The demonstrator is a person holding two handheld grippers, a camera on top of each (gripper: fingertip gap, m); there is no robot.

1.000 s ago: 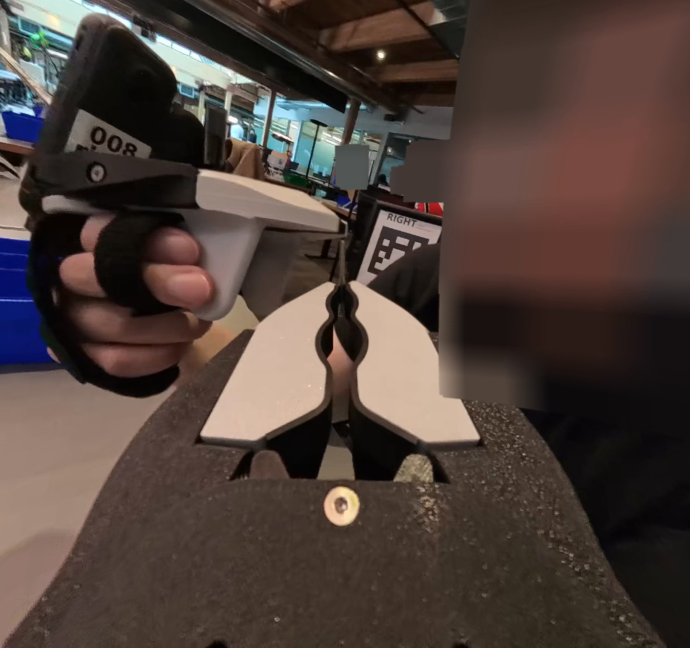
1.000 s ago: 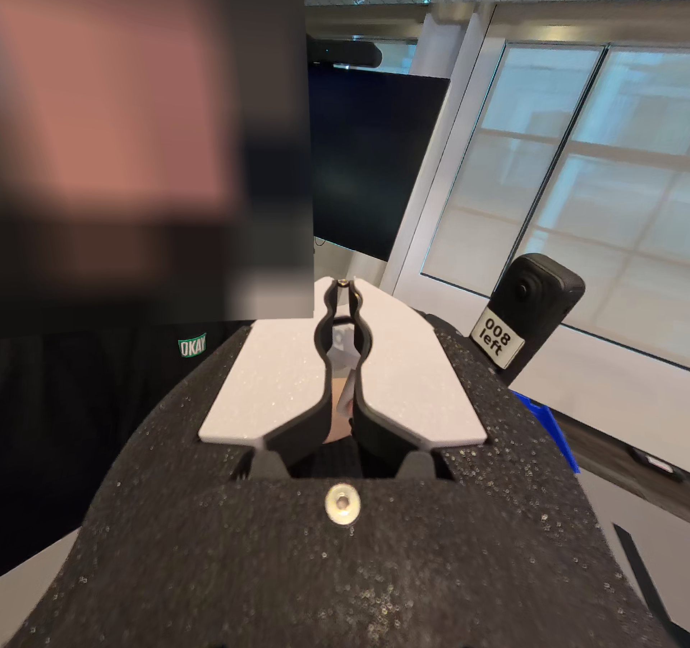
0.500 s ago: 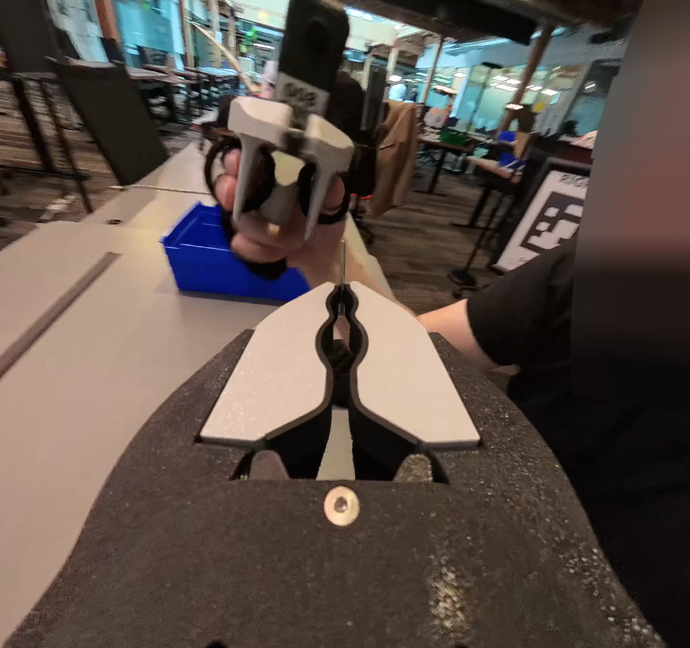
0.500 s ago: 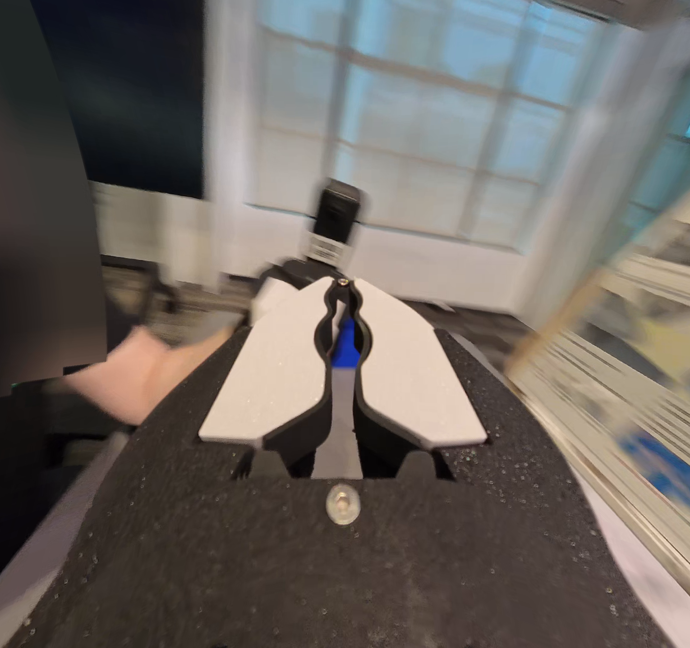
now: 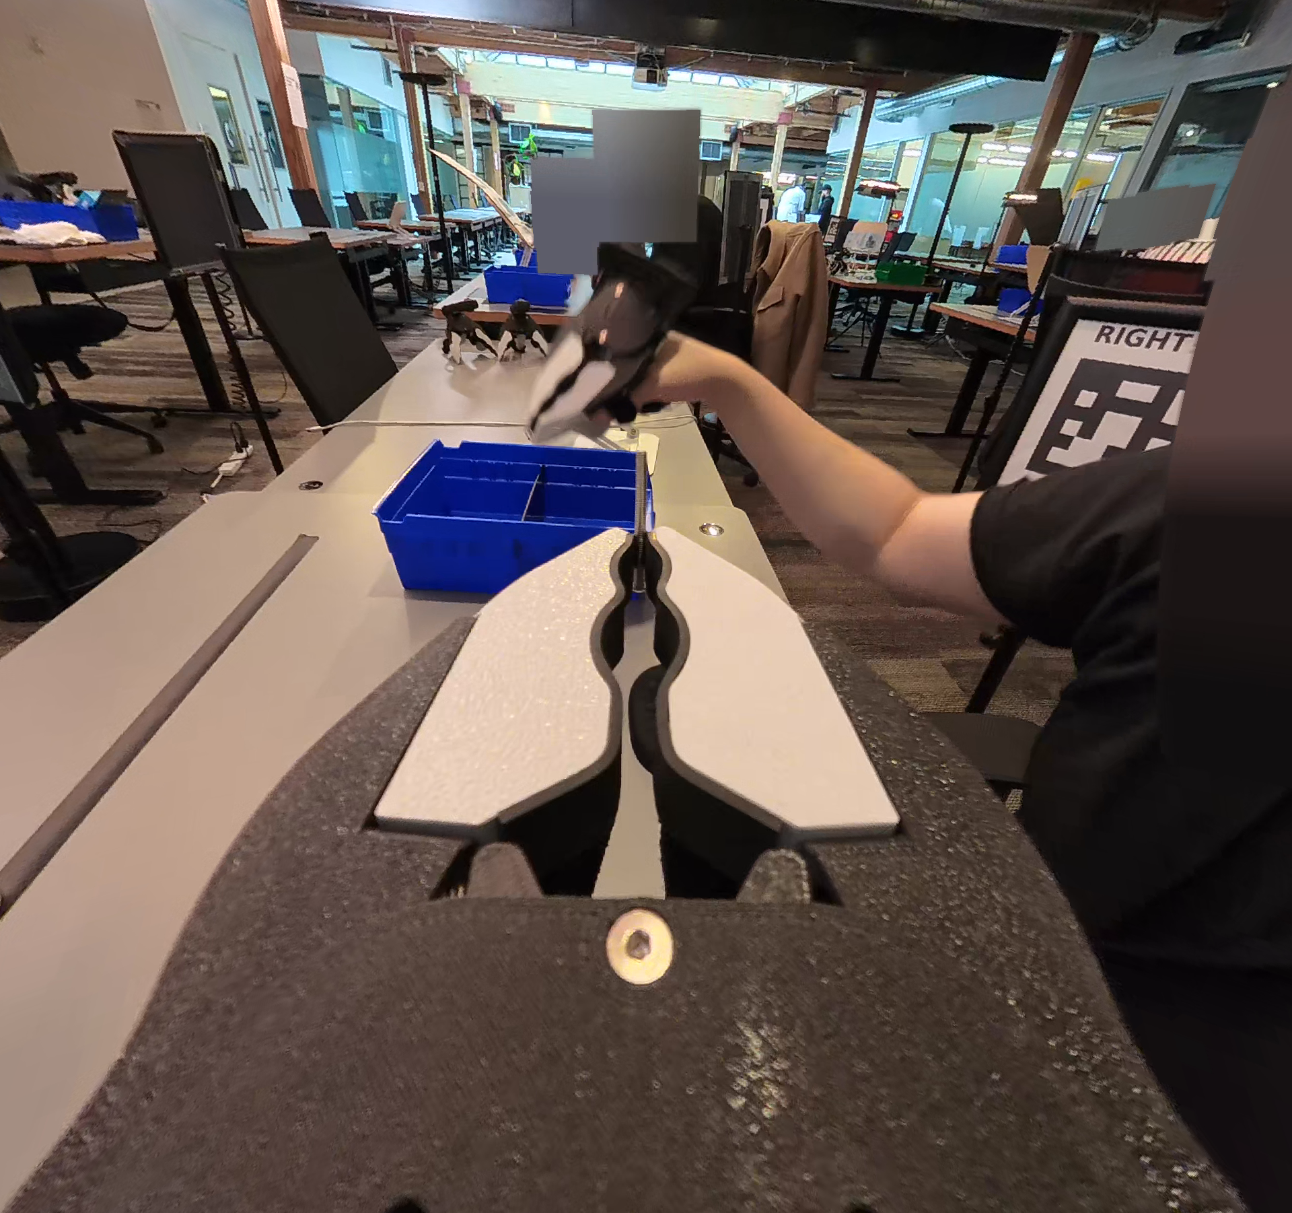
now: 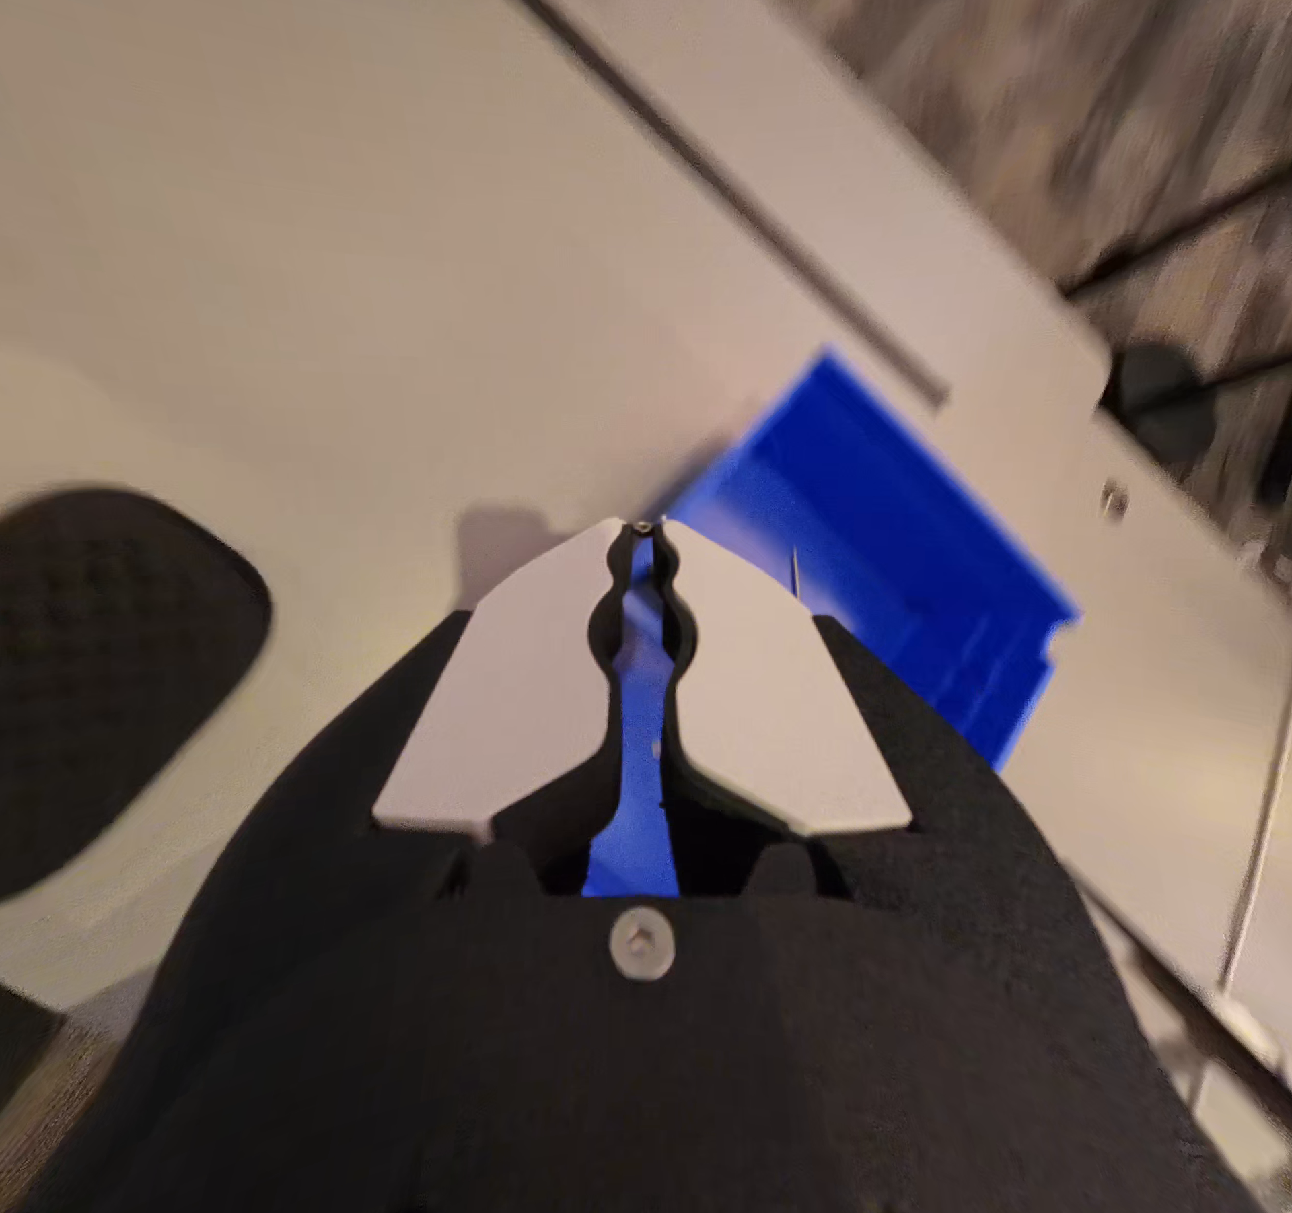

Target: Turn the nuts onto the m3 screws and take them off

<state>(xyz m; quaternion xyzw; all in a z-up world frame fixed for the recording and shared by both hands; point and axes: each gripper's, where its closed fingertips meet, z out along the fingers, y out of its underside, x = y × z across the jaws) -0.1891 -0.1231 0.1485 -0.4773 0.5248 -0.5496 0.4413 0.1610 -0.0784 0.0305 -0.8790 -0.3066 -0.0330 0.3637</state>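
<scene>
At centre frame in the left wrist view, the left gripper [image 5: 640, 539] has its fingers [image 5: 552, 655] clamped together on a thin threaded rod [image 5: 639, 494], which stands upright out of the tips. Just behind it, on the grey surface [image 5: 175, 655], sits a blue bin [image 5: 454, 550], divided into compartments, and from here every one of them looks bare!

Up in the middle of that frame, the right gripper [image 5: 559, 403] hangs blurred above the far edge of the bin, the person's arm [image 5: 804, 480] reaching in from the right.

Over to the right wrist view: the right gripper [image 6: 641, 527] looks steeply down, fingers [image 6: 531, 676] nearly together and pinching a small metal piece [image 6: 641, 527] at the very tips, a nut perhaps, too small to be sure. The bin [image 6: 874, 550] lies just to the right of the tips and beneath the gripper.

So where do we stand? Both pieces are up in the air, in hand; neither is in the bin, and rod and small piece are well apart.
</scene>
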